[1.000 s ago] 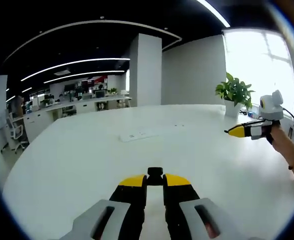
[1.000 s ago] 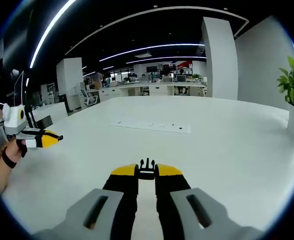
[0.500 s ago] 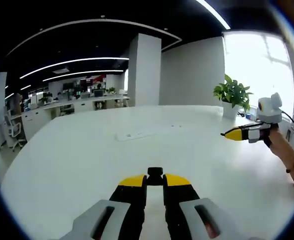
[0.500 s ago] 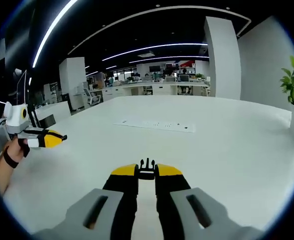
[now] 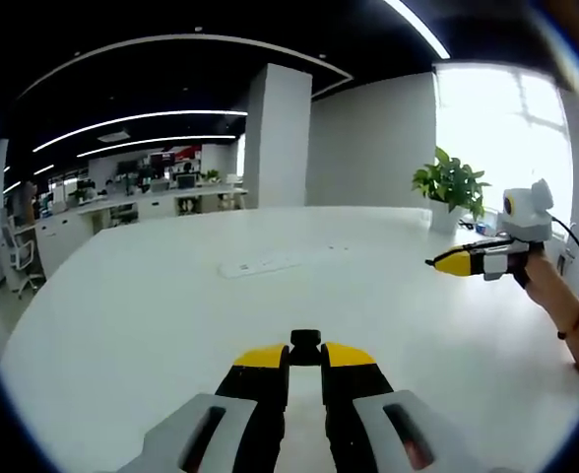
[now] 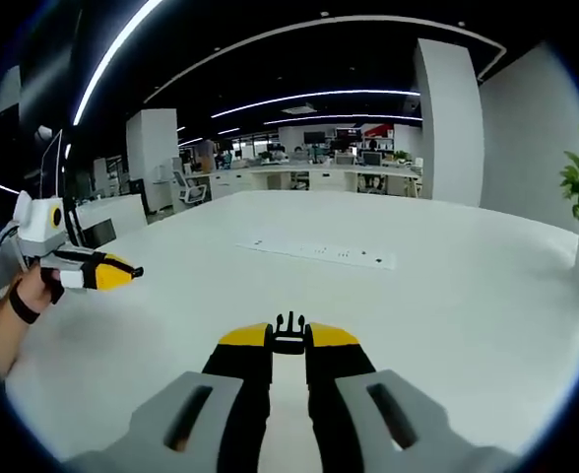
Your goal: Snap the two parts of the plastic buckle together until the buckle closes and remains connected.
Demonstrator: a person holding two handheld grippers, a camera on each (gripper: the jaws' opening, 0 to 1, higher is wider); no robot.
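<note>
white table (image 5: pixel 152 325) fills the lower half of both views, wide, glossy and rounded at its far edge. a flat white power strip (image 5: pixel 258 265) lies on it well ahead of the grippers, seen too in the right gripper view (image 6: pixel 321 253). a green potted plant (image 5: pixel 450 187) stands near the table's far right edge by a bright window. beyond the table is an open office with a square white column (image 5: pixel 273 138), rows of desks with monitors, office chairs at the left and long curved light strips on a dark ceiling.

left gripper (image 5: pixel 305 357) has its yellow-tipped jaws clamped on a small black buckle part (image 5: pixel 305 344), a blocky socket-like piece poking out between the tips. right gripper (image 6: pixel 289 338) has its jaws closed on the other black buckle part (image 6: pixel 289 333), which shows short upright prongs. the two halves are held well apart above the table, each gripper appearing at the side of the other's view, gripped by a hand (image 6: pixel 29 294).
</note>
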